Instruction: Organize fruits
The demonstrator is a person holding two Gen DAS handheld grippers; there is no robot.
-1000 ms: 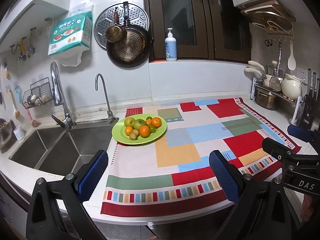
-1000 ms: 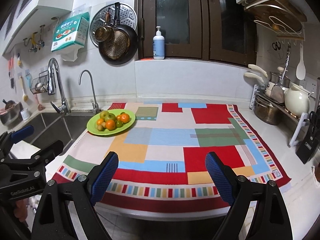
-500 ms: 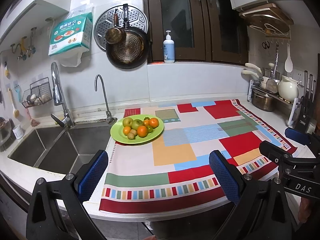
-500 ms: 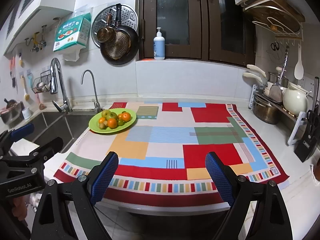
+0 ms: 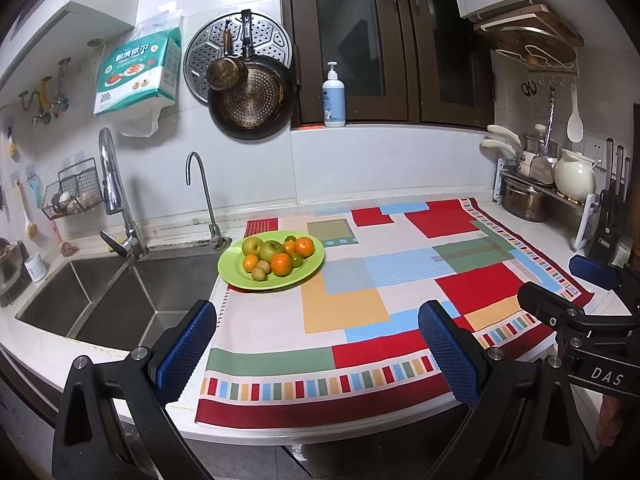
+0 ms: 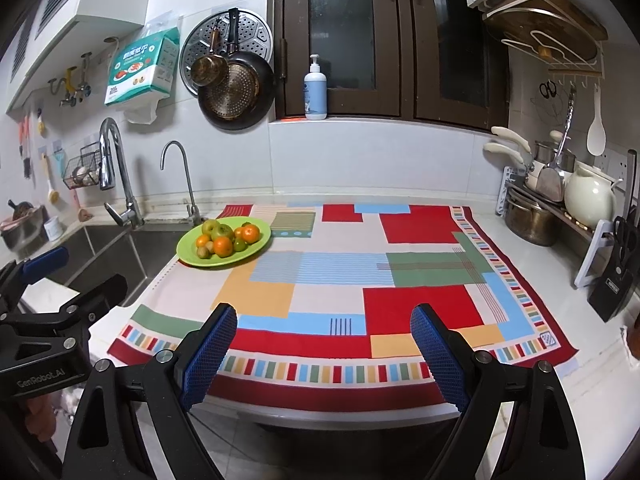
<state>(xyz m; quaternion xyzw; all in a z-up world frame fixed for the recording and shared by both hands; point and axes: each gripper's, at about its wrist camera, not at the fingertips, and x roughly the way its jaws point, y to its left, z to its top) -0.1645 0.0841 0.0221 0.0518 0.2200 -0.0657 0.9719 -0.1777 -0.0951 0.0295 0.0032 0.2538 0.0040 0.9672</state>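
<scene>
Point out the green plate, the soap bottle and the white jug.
green plate (image 5: 306,276), left wrist view, bare front rim.
soap bottle (image 6: 315,96), right wrist view, its body.
white jug (image 6: 588,198), right wrist view, its belly.

A lime-green plate (image 5: 308,269) left of centre carries orange tangerines (image 5: 281,264), yellow-green apples (image 5: 253,246) and brownish-green kiwis (image 5: 259,274). Across the middle, the cloth (image 6: 416,224) is patchworked in red, sky blue, sage green, orange and cream, edged with multicoloured checks. Both views show blue, cross-hatched gripper pads (image 6: 210,354) on black frames.
</scene>
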